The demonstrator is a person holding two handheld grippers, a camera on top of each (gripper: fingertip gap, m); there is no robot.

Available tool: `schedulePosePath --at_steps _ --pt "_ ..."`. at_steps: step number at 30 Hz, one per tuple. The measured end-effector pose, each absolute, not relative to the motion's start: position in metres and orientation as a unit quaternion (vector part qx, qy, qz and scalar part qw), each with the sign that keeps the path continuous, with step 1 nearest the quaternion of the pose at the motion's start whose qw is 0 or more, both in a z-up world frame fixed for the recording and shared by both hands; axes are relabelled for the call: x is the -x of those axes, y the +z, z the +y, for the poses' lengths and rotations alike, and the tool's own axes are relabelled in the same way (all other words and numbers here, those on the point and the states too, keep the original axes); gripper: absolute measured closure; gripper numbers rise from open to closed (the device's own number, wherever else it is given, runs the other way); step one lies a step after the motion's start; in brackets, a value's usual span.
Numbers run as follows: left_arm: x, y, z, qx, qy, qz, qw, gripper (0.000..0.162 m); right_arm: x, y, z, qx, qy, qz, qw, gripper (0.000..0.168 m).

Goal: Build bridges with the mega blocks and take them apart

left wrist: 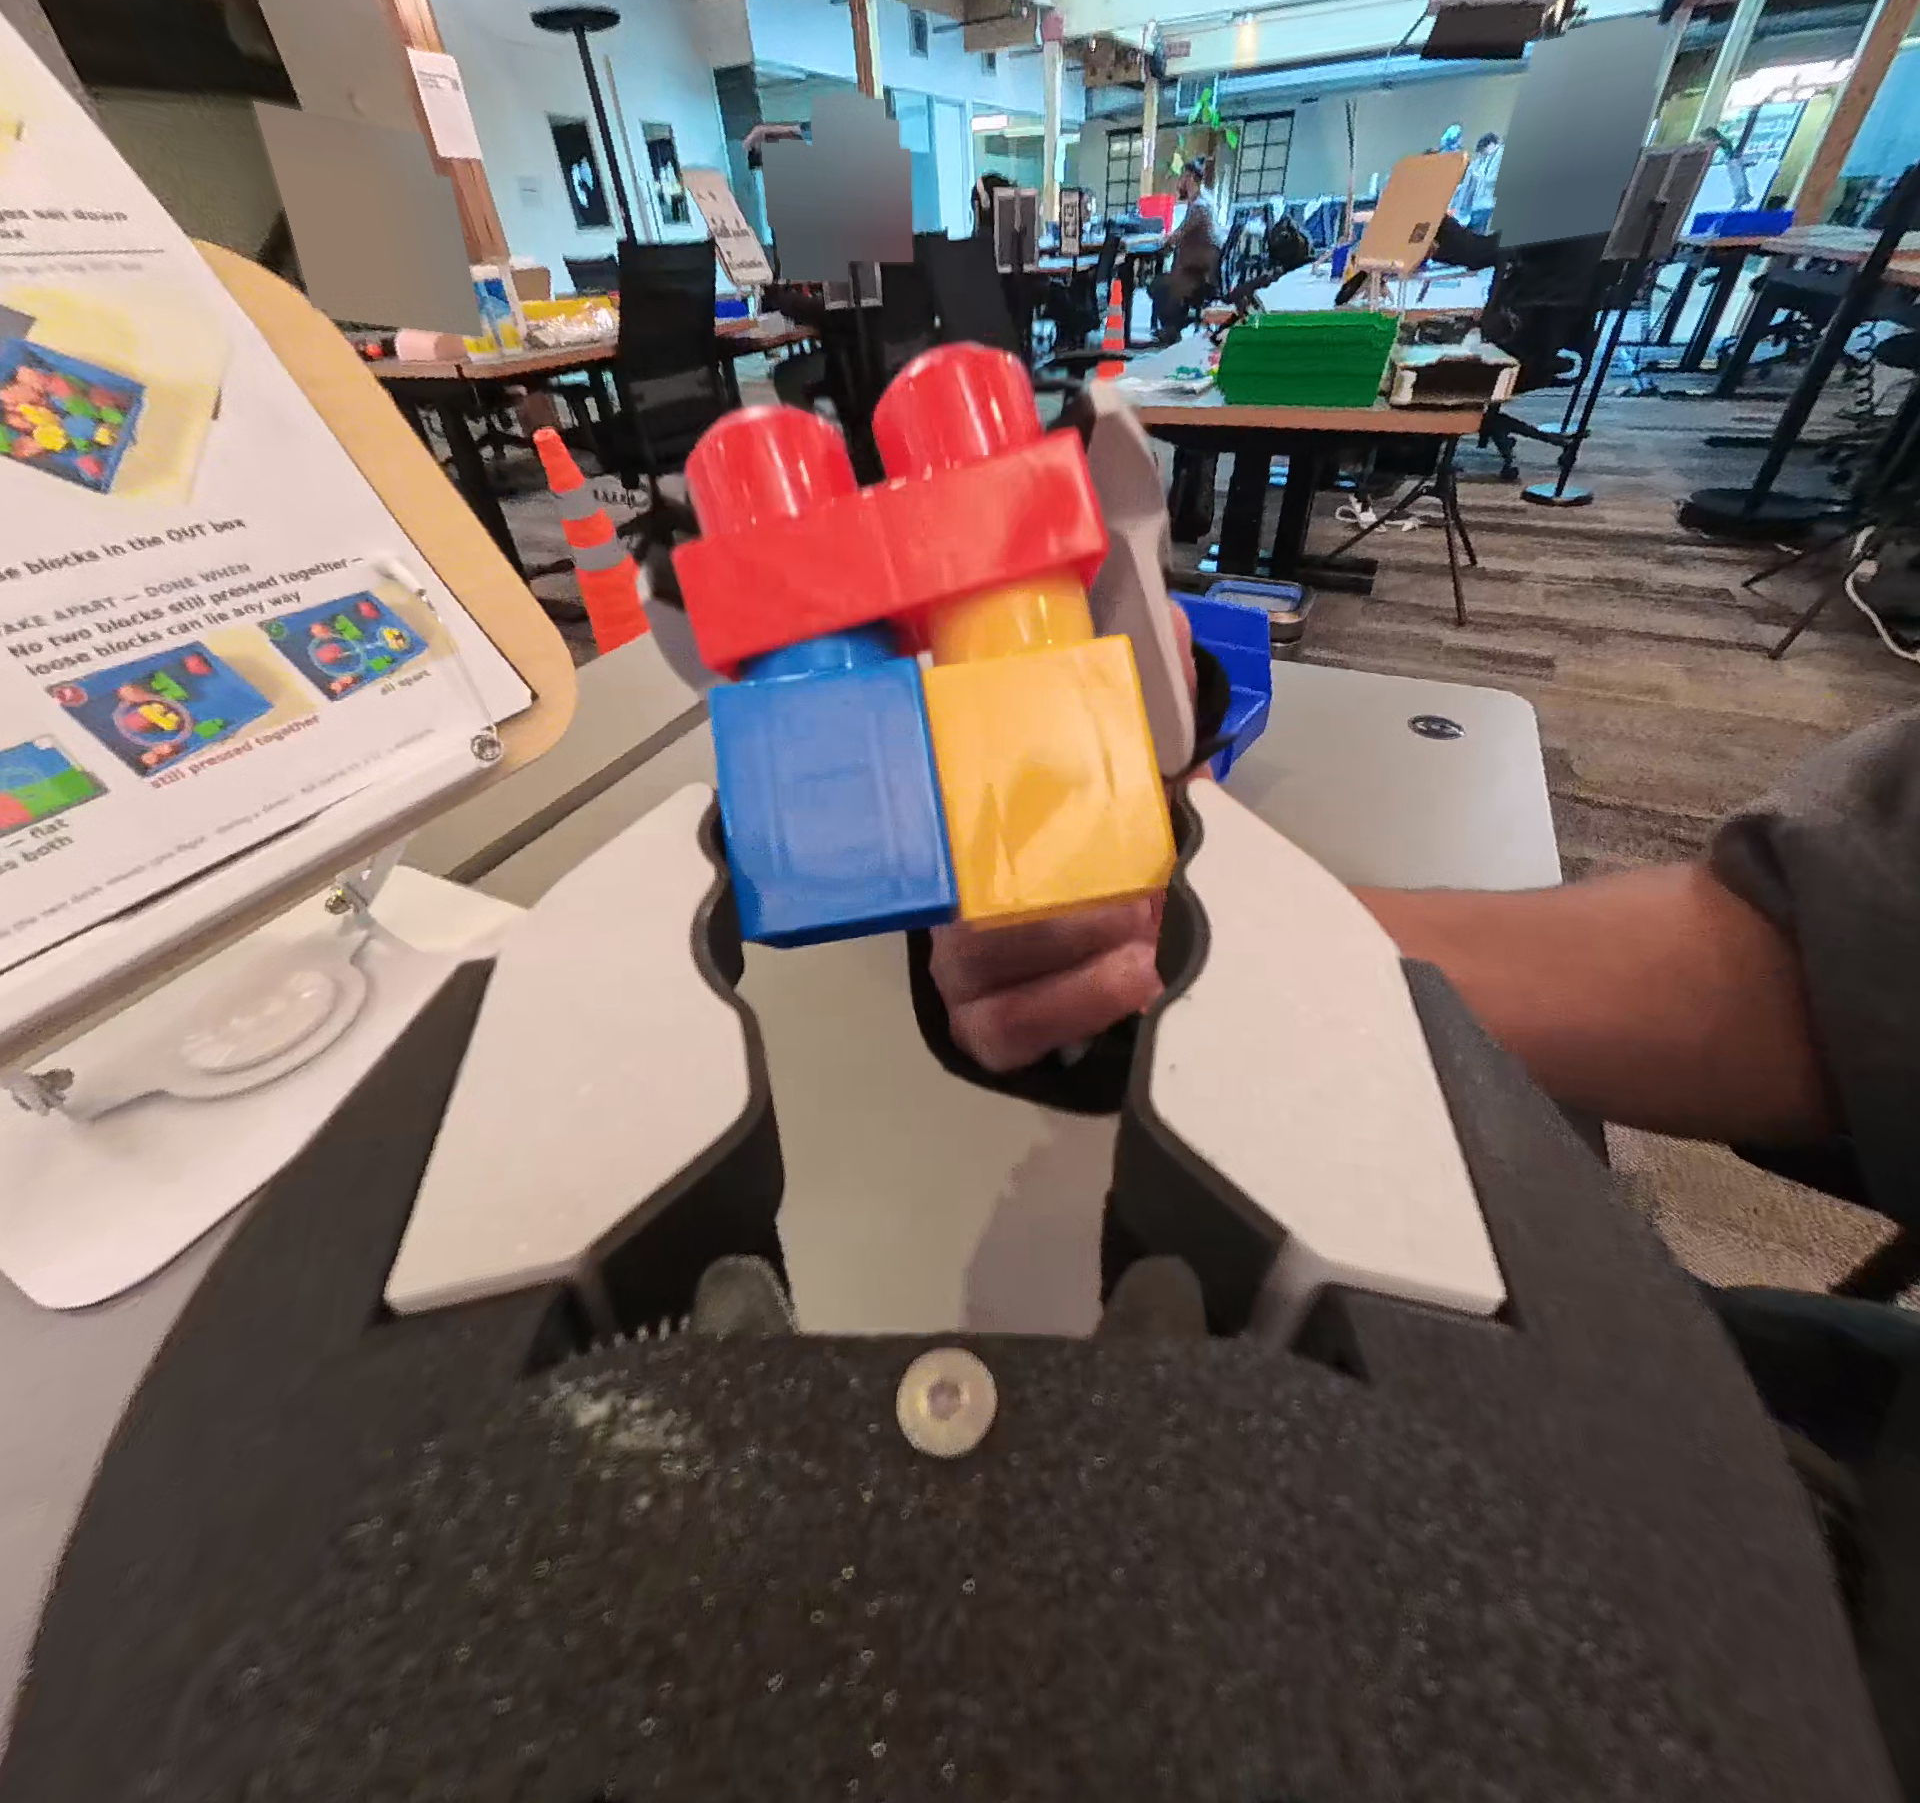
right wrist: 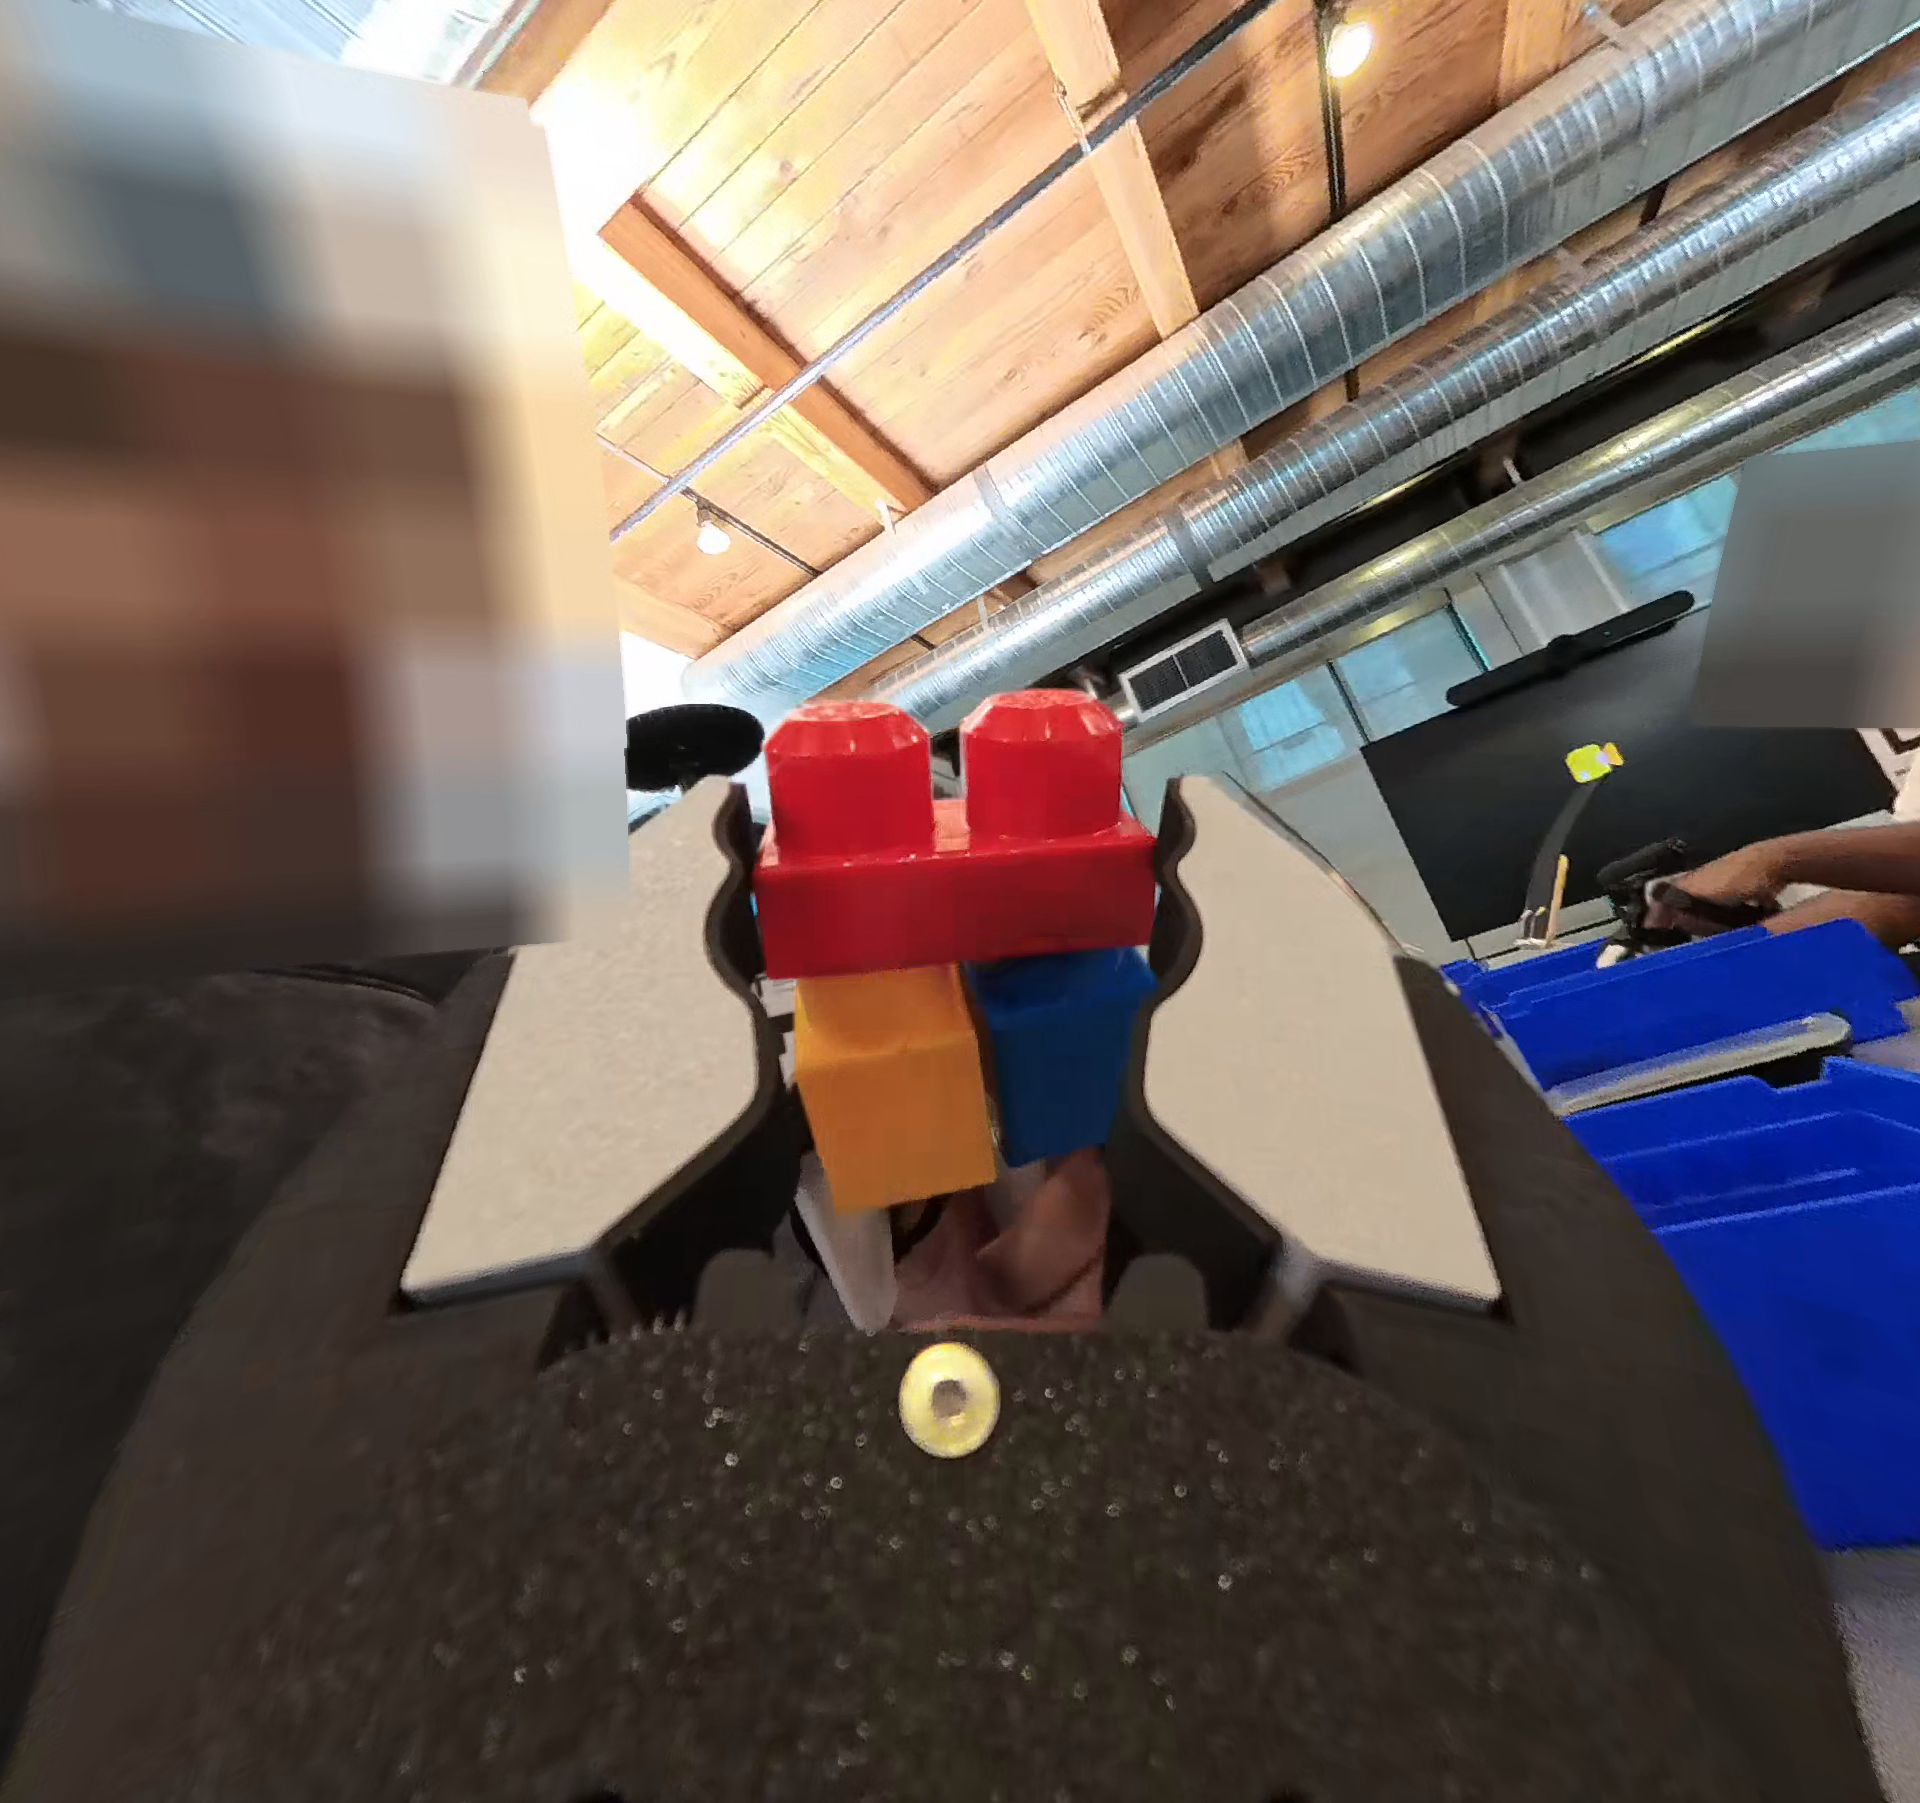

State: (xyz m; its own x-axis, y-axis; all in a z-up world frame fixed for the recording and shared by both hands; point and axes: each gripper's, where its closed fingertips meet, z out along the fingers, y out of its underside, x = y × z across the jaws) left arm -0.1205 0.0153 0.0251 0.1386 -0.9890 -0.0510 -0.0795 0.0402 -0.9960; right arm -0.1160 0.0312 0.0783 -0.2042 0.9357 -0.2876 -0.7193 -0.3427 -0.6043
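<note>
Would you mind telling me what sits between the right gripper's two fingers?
The red block of the small bridge, clamped at both ends; the right wrist view shows it. The right gripper holds it.

A pale grey table (left wrist: 1382,777) with rounded corners carried the work area, a small dark round fitting (left wrist: 1438,727) set into its top near the far right corner. At its left edge stood a white stand (left wrist: 260,1015) holding a tilted printed instruction sheet (left wrist: 197,548) on a wooden backing board. A blue bin (left wrist: 1236,652) sat on the far part of the table, mostly hidden
</note>
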Motion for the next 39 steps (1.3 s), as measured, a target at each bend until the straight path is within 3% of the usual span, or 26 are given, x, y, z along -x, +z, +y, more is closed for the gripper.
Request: schedulePosePath --at_steps 21,39 --pt "0.120 0.036 0.018 0.524 -0.444 0.480 0.546 0.085 0.120 0.068 0.029 0.330 0.753 -0.191 0.537 0.094" --pt "0.132 0.011 0.015 0.539 -0.433 0.560 0.458 0.085 0.136 0.029 0.024 0.512 0.616 -0.336 0.496 0.094"
